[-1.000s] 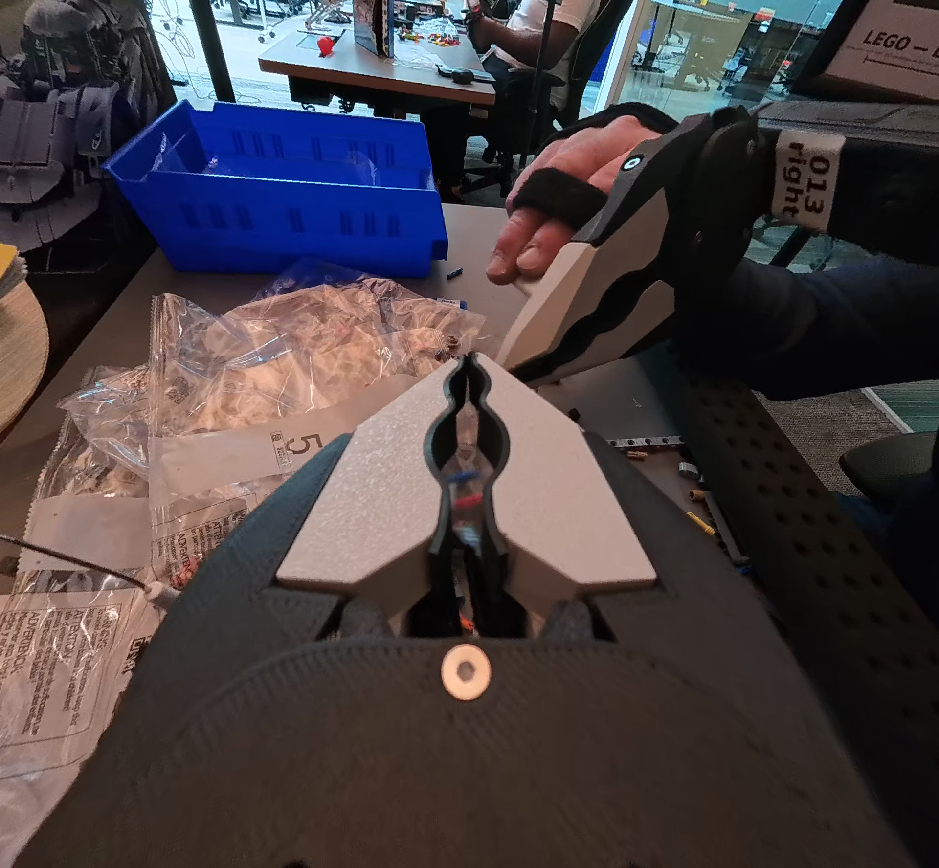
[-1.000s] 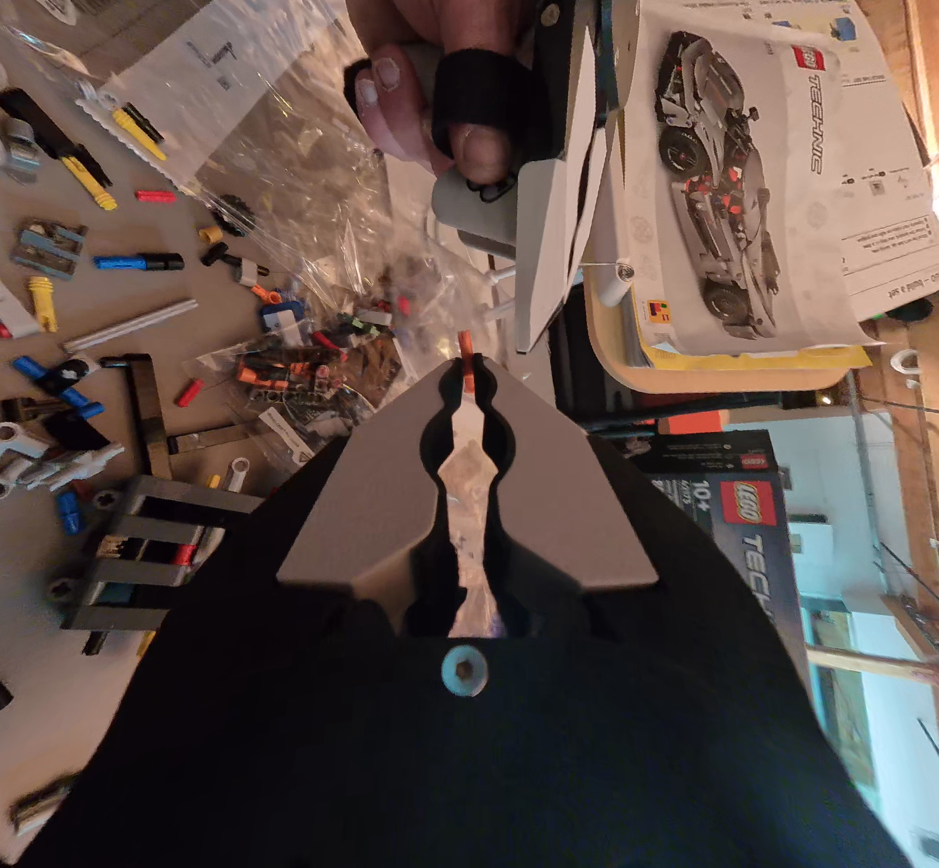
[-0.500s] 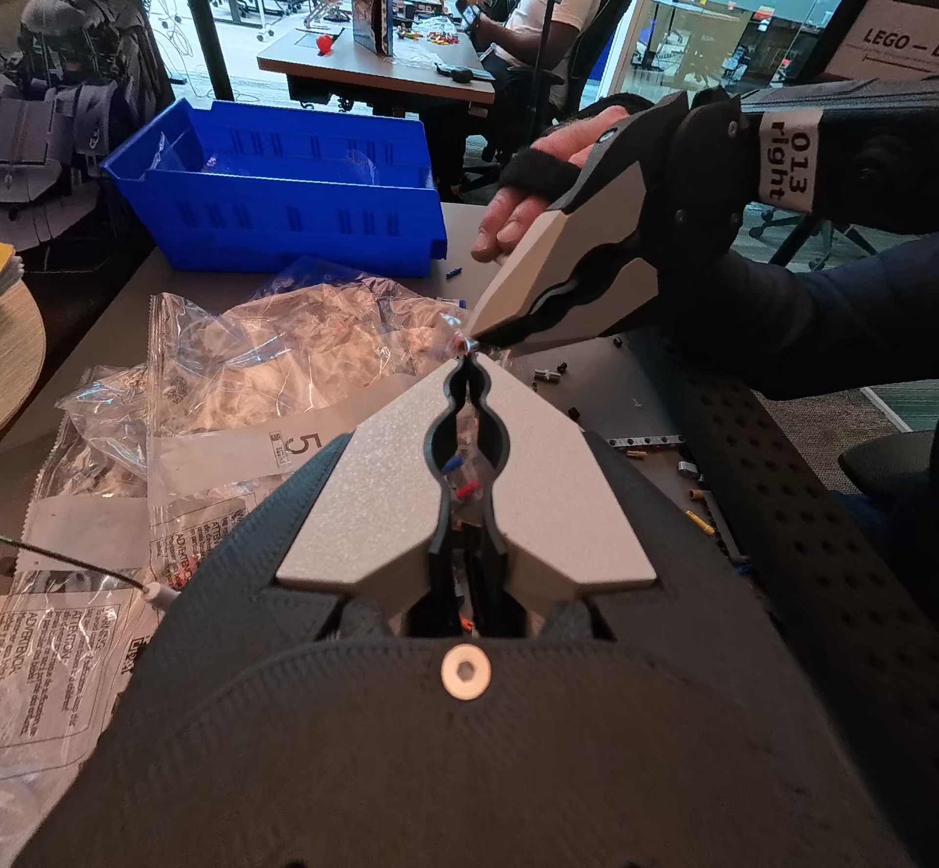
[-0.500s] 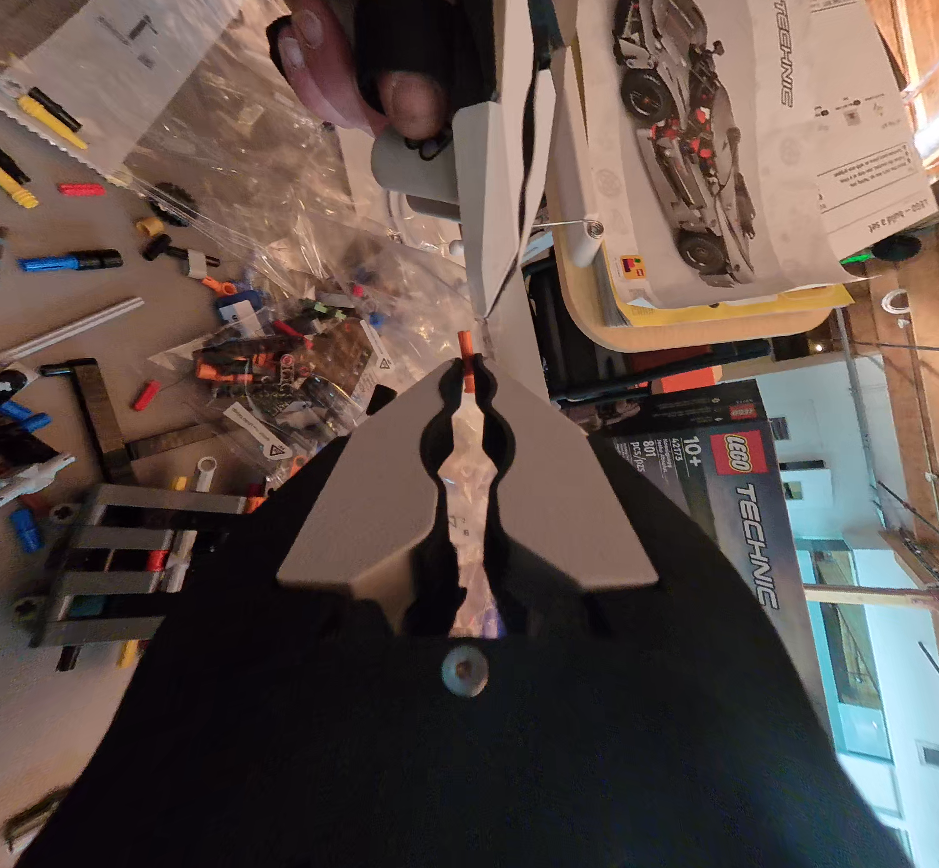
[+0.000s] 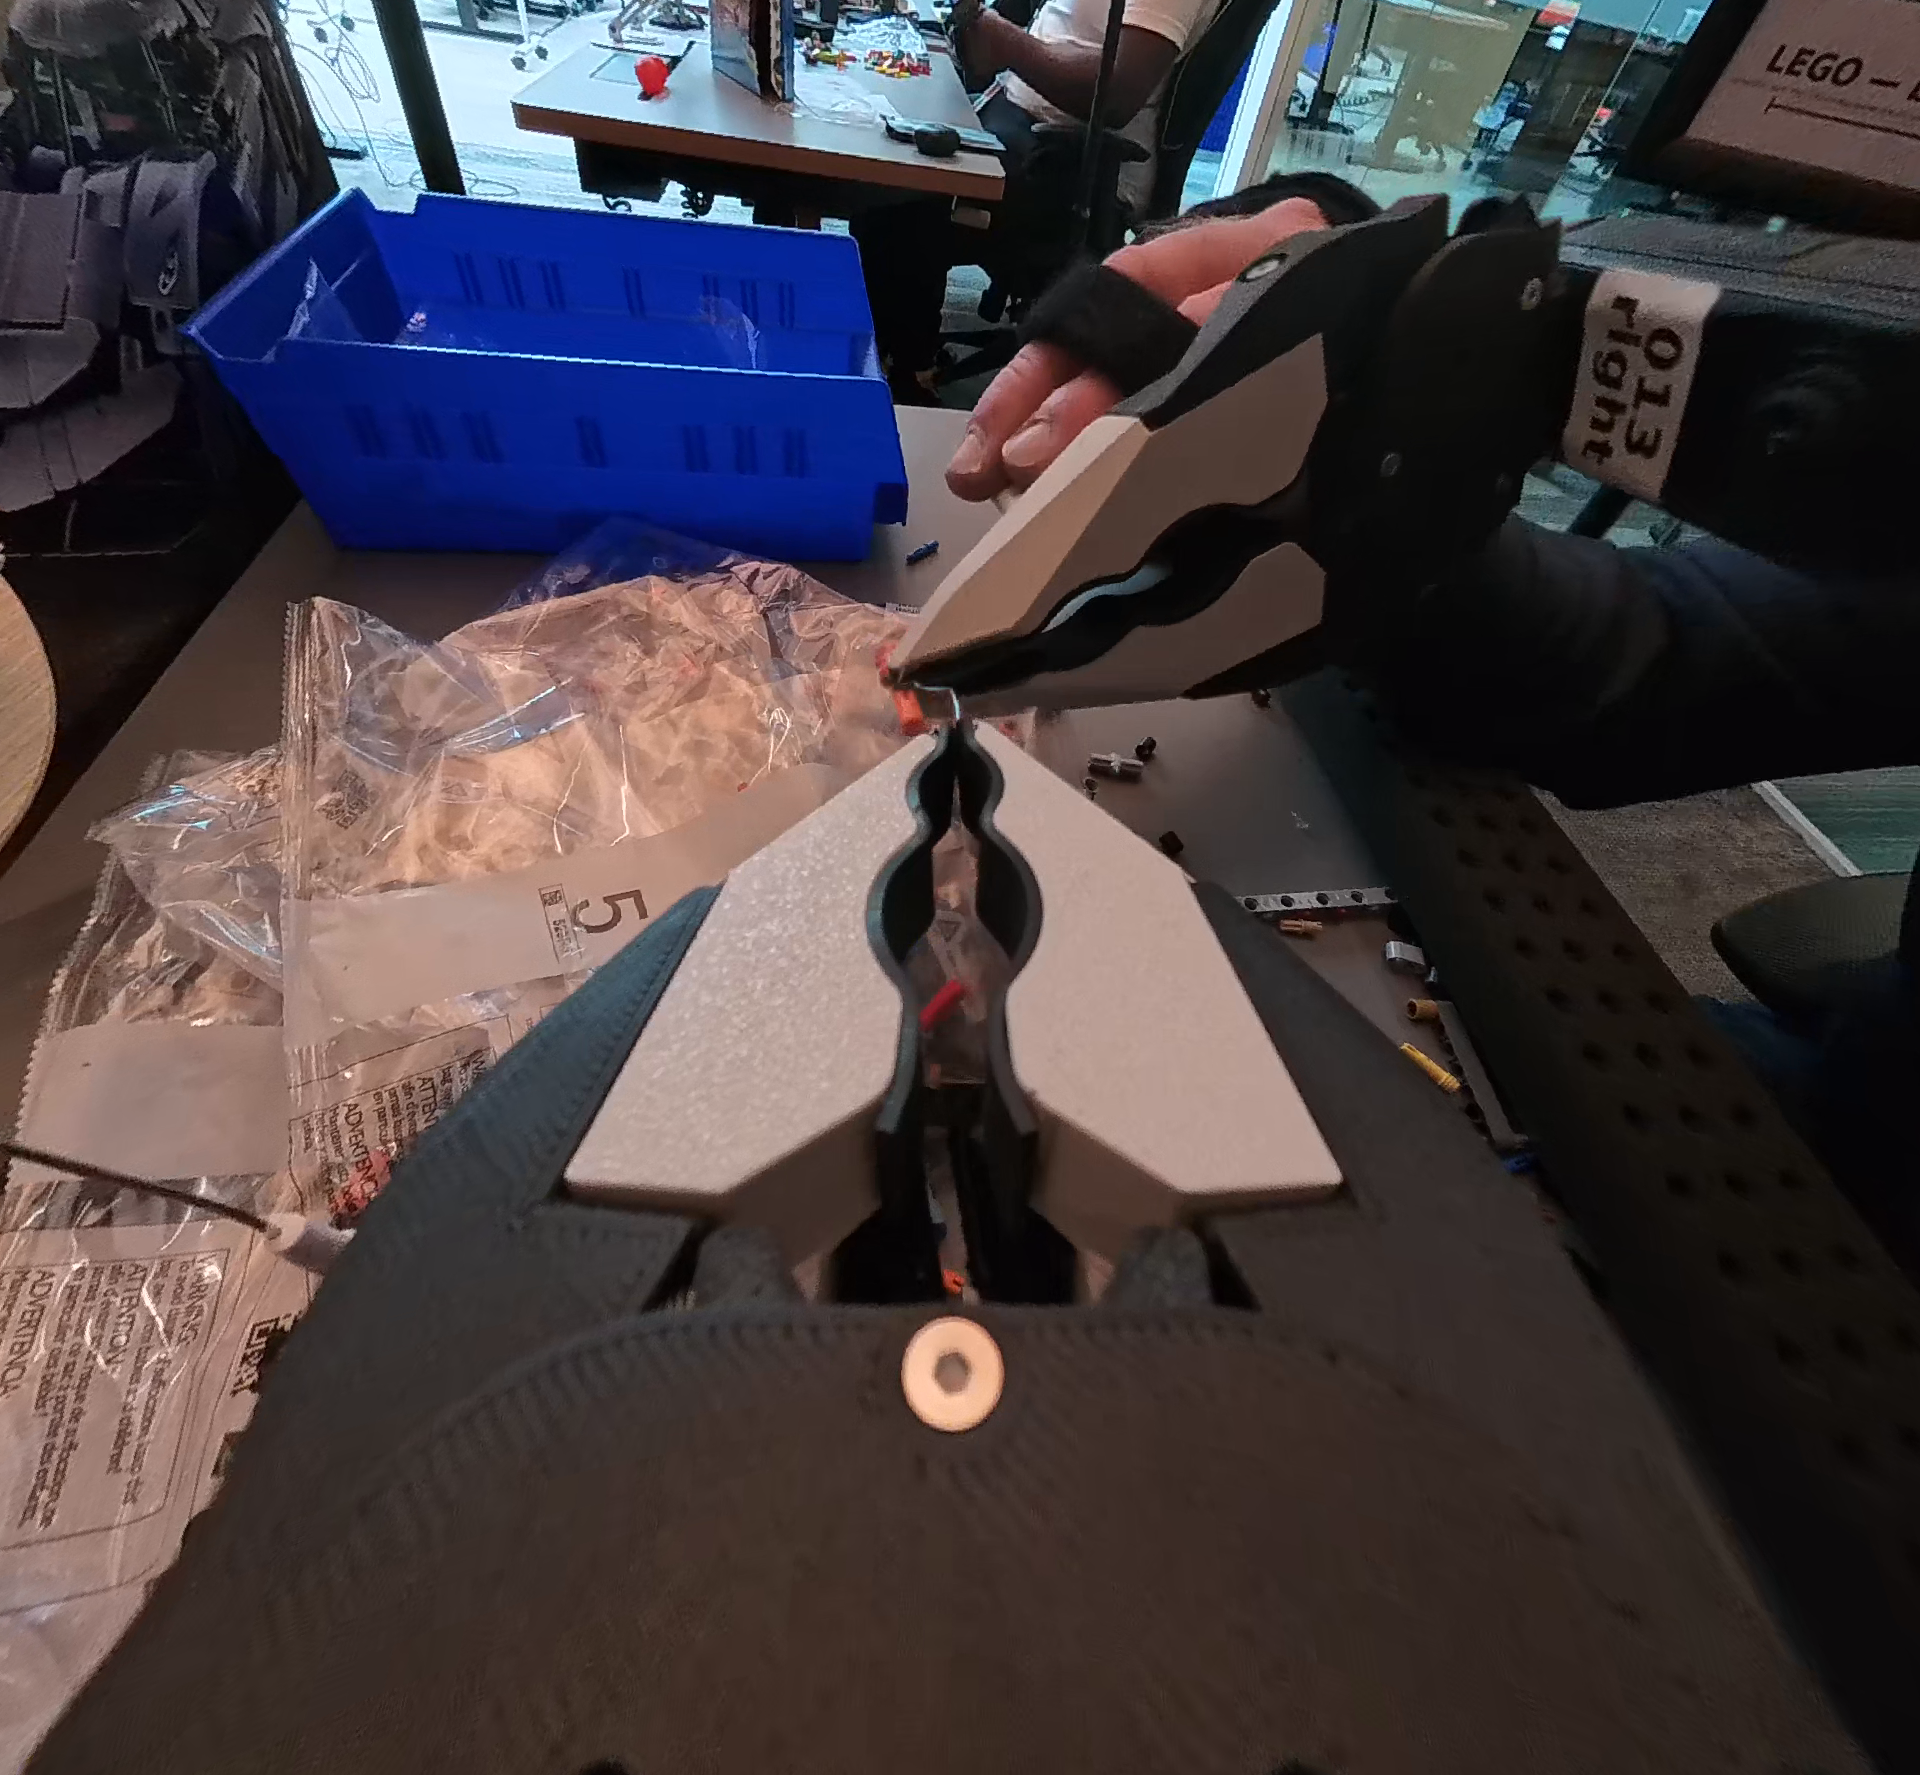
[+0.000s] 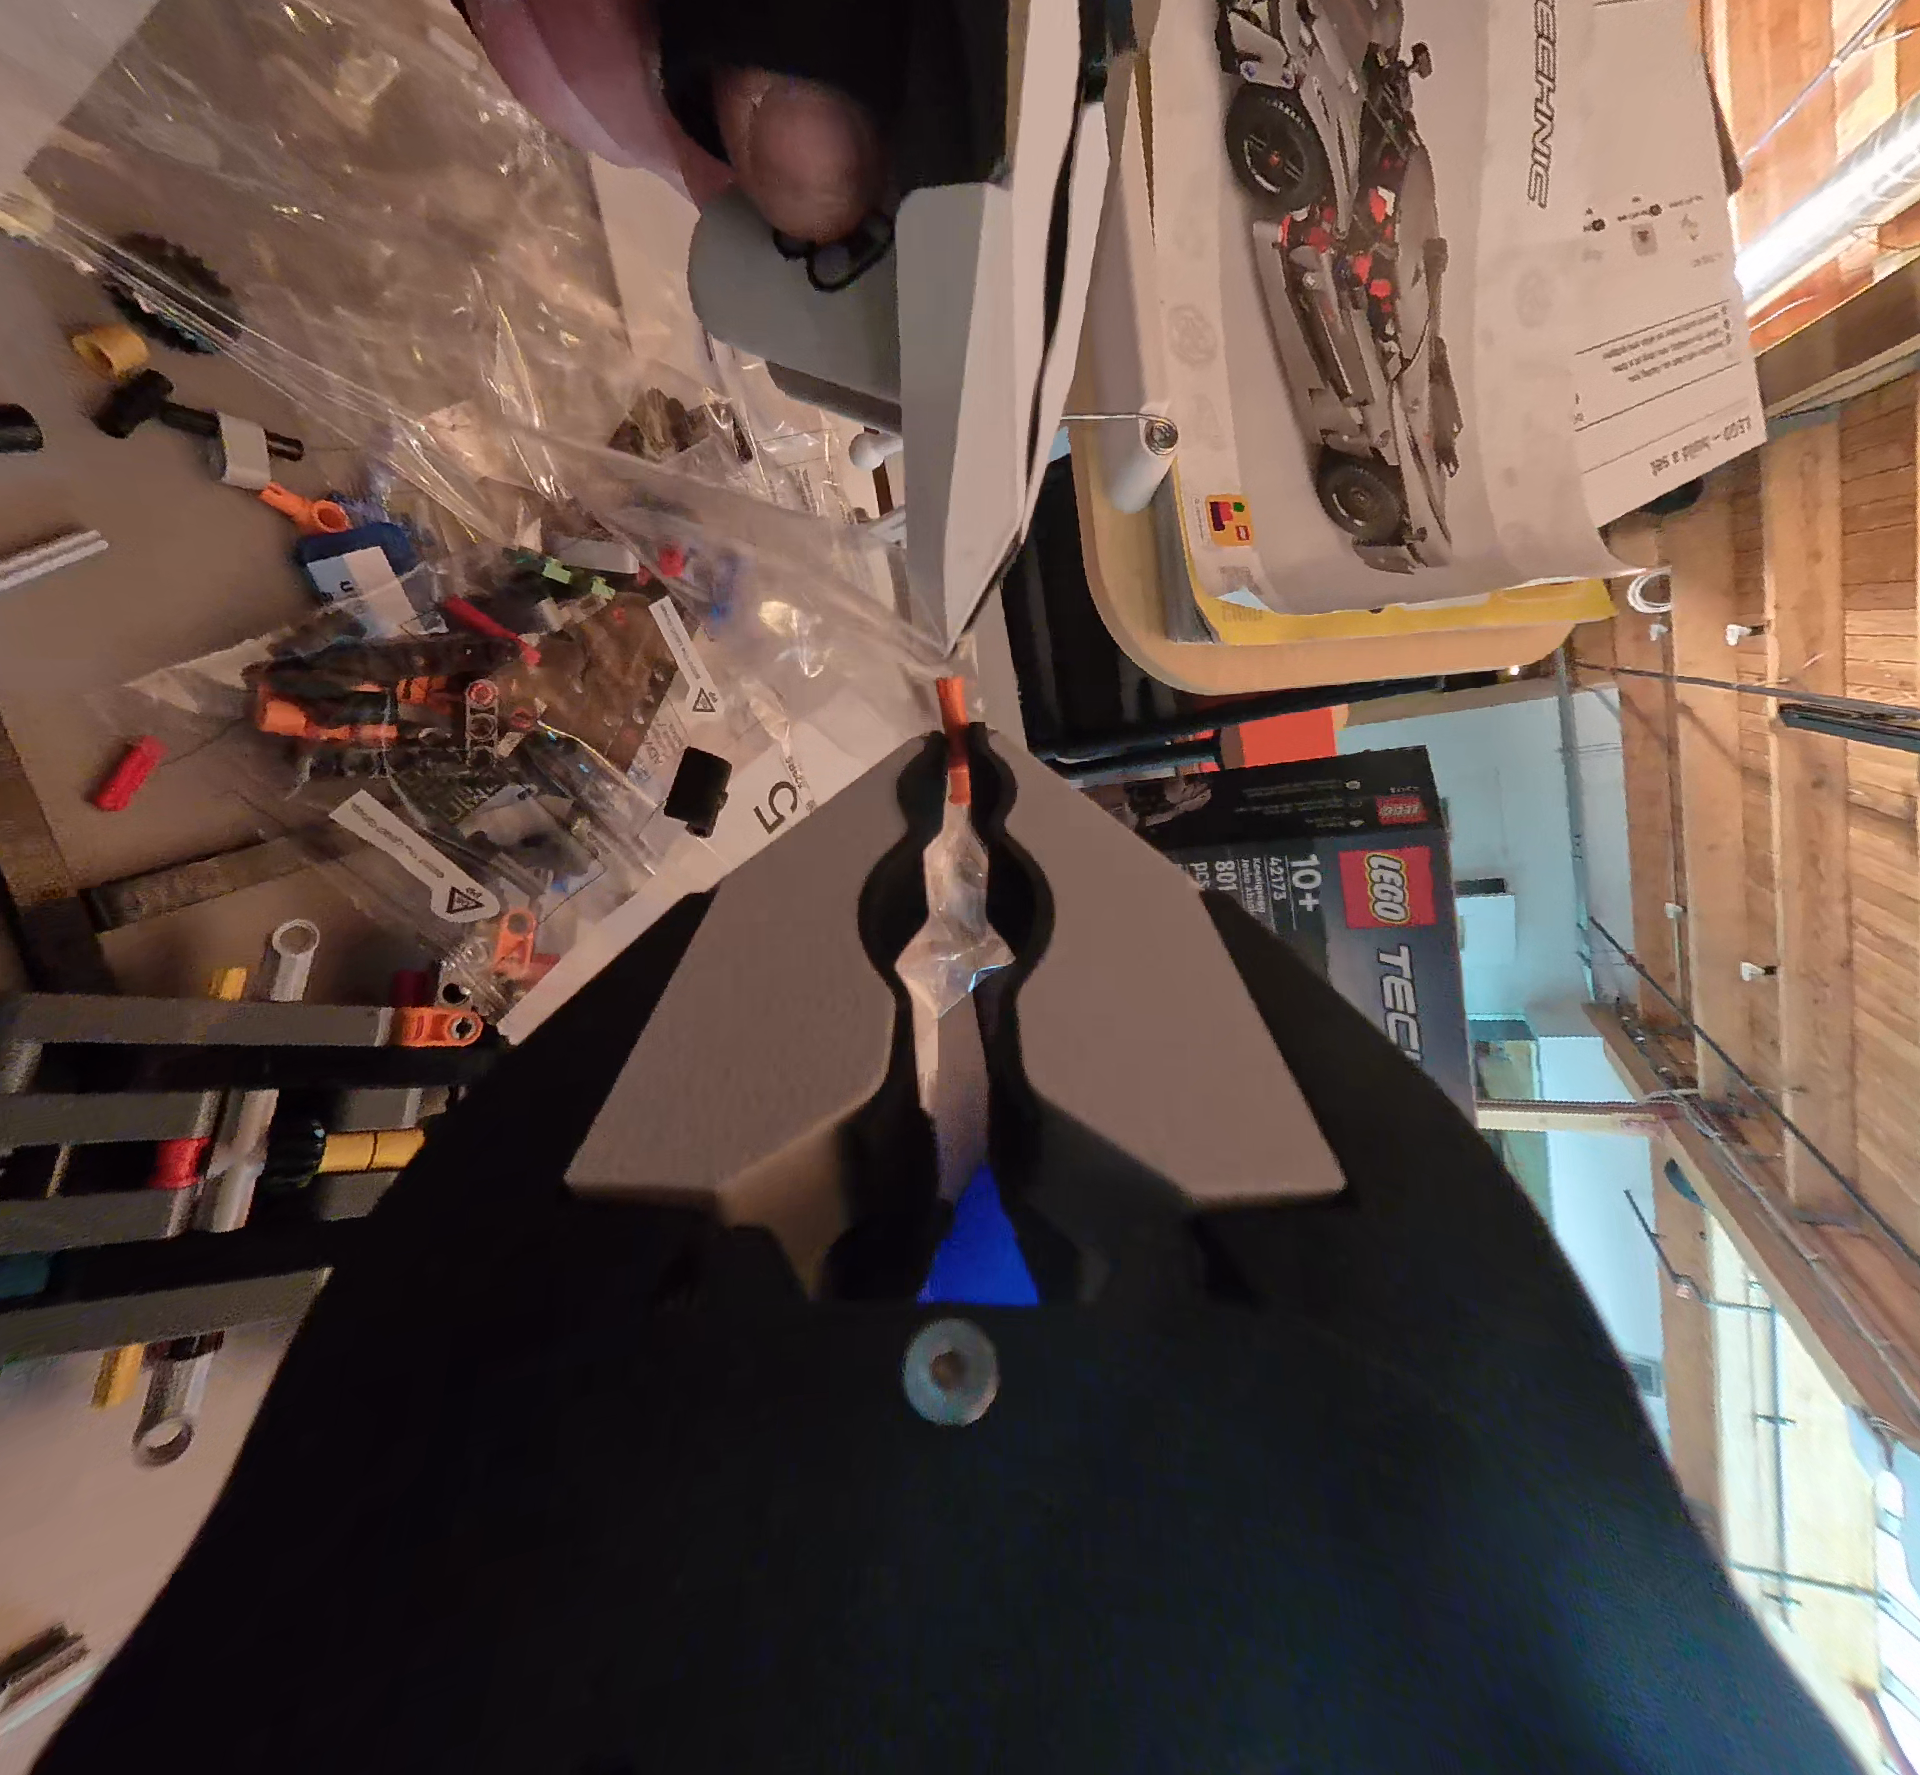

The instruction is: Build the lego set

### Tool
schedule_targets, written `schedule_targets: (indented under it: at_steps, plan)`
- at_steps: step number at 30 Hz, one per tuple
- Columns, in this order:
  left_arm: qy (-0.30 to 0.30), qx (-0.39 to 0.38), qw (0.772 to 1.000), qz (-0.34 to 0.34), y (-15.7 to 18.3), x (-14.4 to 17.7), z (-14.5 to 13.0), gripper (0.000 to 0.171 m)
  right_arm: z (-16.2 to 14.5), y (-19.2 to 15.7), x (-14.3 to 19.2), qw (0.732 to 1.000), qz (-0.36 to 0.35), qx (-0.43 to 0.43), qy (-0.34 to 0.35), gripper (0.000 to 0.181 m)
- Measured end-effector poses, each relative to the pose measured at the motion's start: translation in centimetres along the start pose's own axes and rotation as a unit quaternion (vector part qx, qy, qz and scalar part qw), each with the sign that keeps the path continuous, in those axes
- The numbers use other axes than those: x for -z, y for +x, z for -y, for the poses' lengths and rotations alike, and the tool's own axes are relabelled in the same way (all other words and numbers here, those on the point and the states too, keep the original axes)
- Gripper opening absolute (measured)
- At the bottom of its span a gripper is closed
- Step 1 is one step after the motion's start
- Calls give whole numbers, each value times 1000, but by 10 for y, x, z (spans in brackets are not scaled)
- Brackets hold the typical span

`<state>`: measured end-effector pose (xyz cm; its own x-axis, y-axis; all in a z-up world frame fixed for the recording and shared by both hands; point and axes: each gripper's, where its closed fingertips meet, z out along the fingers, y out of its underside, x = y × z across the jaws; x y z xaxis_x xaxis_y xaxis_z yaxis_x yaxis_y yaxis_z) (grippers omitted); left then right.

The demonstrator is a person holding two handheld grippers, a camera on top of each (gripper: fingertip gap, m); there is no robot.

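Note:
A small clear bag of parts holds orange, black and red Lego pieces and hangs stretched between both grippers above the table. My left gripper is shut on one corner of it; in the right wrist view it comes in from the top. My right gripper is shut on the bag's plastic with an orange pin caught between its tips. In the left wrist view it comes in from the right, tip to tip with the left one.
A blue bin stands at the table's back. Larger numbered bags lie to the left. A grey frame assembly and loose pins lie on the table. The instruction booklet and set box are beside it. Only a small space, under 4 cm, lies between the two pairs of fingers.
The right gripper has moved toward the left gripper until their tips meet over the bag. Both stayed shut, and the bag is now pulled taut between them.

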<state>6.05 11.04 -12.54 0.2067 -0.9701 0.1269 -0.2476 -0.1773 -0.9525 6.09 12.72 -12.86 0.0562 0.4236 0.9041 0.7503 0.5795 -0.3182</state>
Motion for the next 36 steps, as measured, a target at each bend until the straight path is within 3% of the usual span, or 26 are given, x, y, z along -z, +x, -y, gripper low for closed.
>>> schedule_targets:
  at_steps: [13, 36]
  plan:
    - [9, 0, 1000, -1, 0, 3, 3, 0, 14, -11, 0, 999, 12, 36, 29, 1]
    - [7, 8, 1000, -10, 2, 5, 1, 0, 3, 5, 2, 1000, -9, -16, 25, 0]
